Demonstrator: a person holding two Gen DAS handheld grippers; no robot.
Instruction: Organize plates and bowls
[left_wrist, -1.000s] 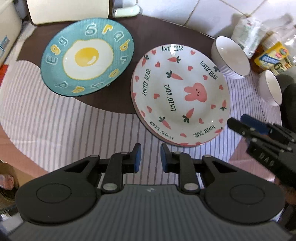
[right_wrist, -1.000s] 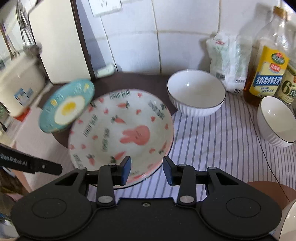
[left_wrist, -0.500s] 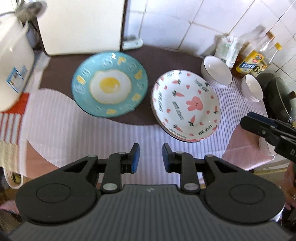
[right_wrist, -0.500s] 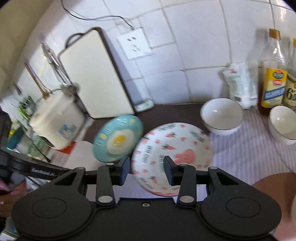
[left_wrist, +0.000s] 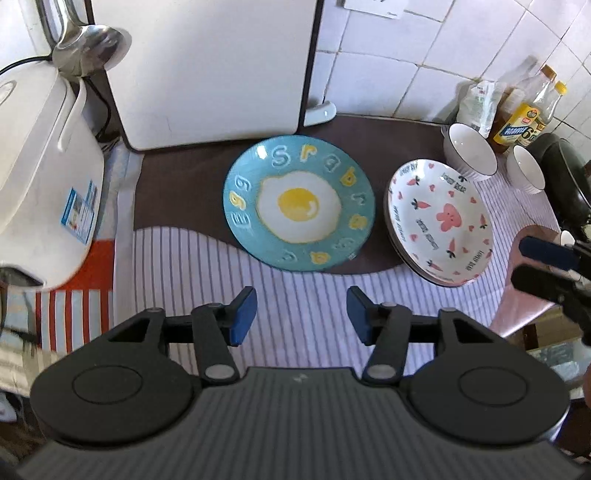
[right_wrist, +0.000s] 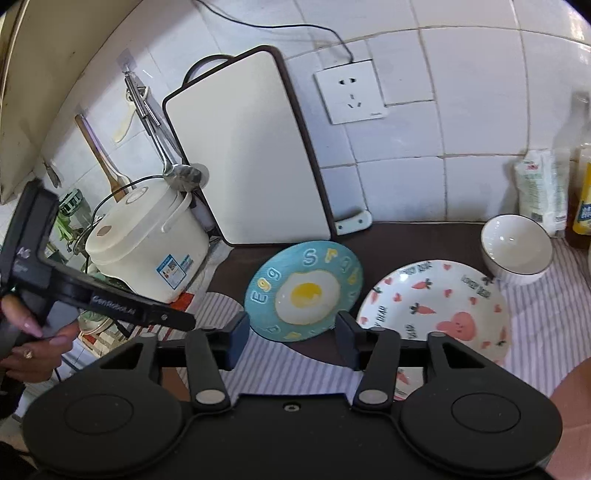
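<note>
A blue egg plate (left_wrist: 299, 203) lies flat on the counter, also in the right wrist view (right_wrist: 304, 290). To its right sits a white rabbit plate (left_wrist: 441, 227) (right_wrist: 436, 306), on top of another plate. Two white bowls (left_wrist: 471, 157) (left_wrist: 524, 173) stand behind it; one shows in the right wrist view (right_wrist: 517, 249). My left gripper (left_wrist: 301, 314) is open and empty, above the striped cloth in front of the egg plate. My right gripper (right_wrist: 291, 339) is open and empty, in front of both plates; it shows at the right edge of the left wrist view (left_wrist: 546, 266).
A white cutting board (left_wrist: 207, 70) leans on the tiled wall behind the egg plate. A rice cooker (left_wrist: 40, 184) stands at the left with a ladle above it. Oil bottles (left_wrist: 524, 122) and a bag (left_wrist: 478, 103) stand at back right. A dark pot (left_wrist: 565, 177) is far right.
Both grippers have pulled back and up from the plates and opened wider. The left view has shifted left, so the egg plate is centred. The plates and bowls have not moved.
</note>
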